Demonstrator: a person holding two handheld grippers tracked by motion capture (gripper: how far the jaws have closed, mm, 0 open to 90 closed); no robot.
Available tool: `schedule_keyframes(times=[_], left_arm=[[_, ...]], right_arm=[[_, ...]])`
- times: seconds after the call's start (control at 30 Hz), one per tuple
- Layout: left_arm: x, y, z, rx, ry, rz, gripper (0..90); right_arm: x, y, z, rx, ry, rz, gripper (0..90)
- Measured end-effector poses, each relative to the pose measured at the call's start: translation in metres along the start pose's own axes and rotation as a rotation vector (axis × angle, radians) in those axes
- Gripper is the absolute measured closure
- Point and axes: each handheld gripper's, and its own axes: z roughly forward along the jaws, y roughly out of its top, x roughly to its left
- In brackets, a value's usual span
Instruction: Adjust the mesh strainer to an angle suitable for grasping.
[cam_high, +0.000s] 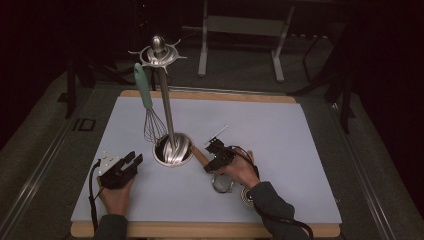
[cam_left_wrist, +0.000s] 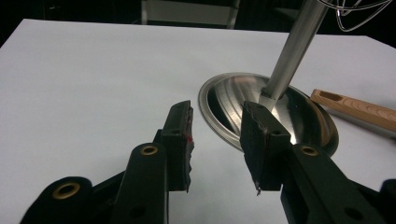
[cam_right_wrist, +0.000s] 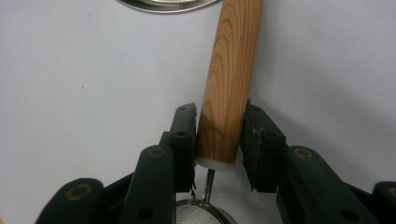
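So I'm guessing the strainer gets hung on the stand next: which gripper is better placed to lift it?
The right gripper: its jaws already flank the strainer's wooden handle. The left gripper sits open and empty beside the stand's base.

Dim and grainy in the high view, black beyond the pale mat (cam_high: 280, 135). Lit from above: soft shadows close under the stand (cam_high: 172, 150), bright glare streaks on its dish and pole. Sharper in both gripper views, with even light on the mat; slightly soft at the near black jaws, mild edge stretching.
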Motion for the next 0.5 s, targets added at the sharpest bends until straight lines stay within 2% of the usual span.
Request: schedule_keyframes(times=[0.17, 0.5], left_arm=[[0.0, 0.0, -0.0001, 0.0, 0.001, 0.0, 64.3], [-0.0002, 0.0, -0.0001, 0.0, 0.001, 0.001, 64.3]], right_arm=[[-0.0019, 0.0021, -0.0012, 0.0, 0.013, 0.025, 70.5], [-0.0042, -0.0004, -0.0097, -0.036, 0.015, 0.037, 70.9]])
